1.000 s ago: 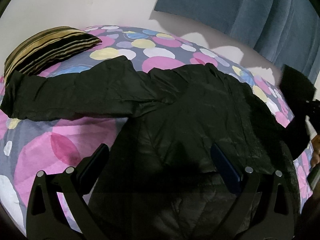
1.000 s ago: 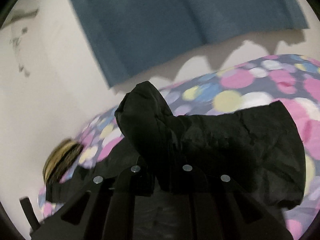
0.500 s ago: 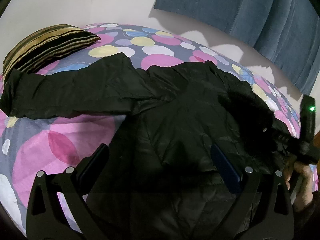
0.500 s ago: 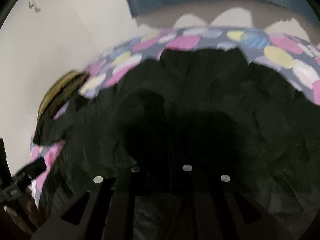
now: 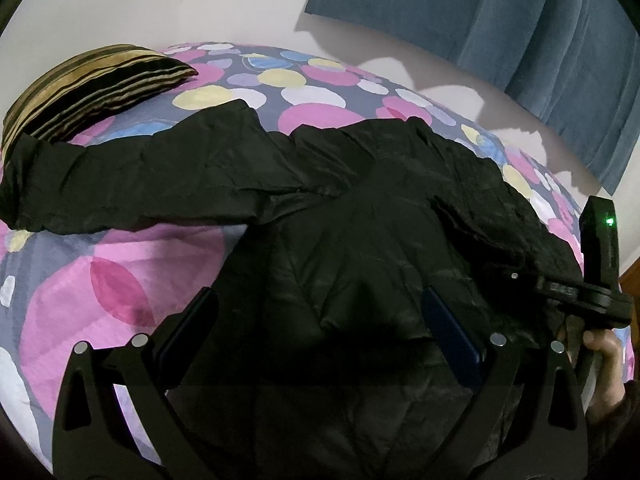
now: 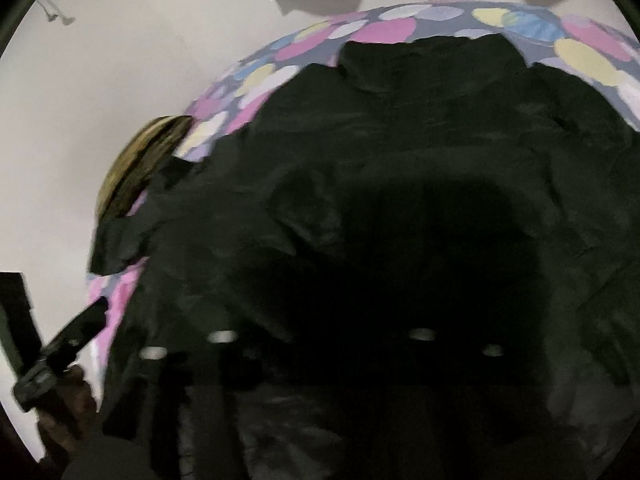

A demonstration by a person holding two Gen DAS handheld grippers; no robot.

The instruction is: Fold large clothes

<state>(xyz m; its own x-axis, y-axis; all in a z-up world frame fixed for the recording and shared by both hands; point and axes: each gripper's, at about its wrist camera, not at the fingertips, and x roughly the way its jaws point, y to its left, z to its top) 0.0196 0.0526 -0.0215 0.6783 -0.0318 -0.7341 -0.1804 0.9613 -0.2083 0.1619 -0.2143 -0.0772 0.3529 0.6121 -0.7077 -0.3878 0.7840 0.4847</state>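
The black jacket is spread over the spotted bed, with 1 sleeve stretched out toward 9 o'clock, its cuff lying just below the striped pillow. The other sleeve, seen lifted clear of the bed 1 second ago, has now been brought across and laid on the jacket body toward 3 o'clock, so the first sleeve fold is judged to be down or very nearly down.

The left tool is held wide apart over the lower body of the jacket, with nothing between its fingers; its position is hardly altered from the earlier frames. The right tool is seen from the left wrist view at the 3 o'clock edge, low against the fabric. In its own view everything is blurred and dark, and the 4 bright studs appear further spread than before, yet whether the sleeve is gripped or released cannot be told. The outstretched sleeve at 9 o'clock is judged the next part to be folded.
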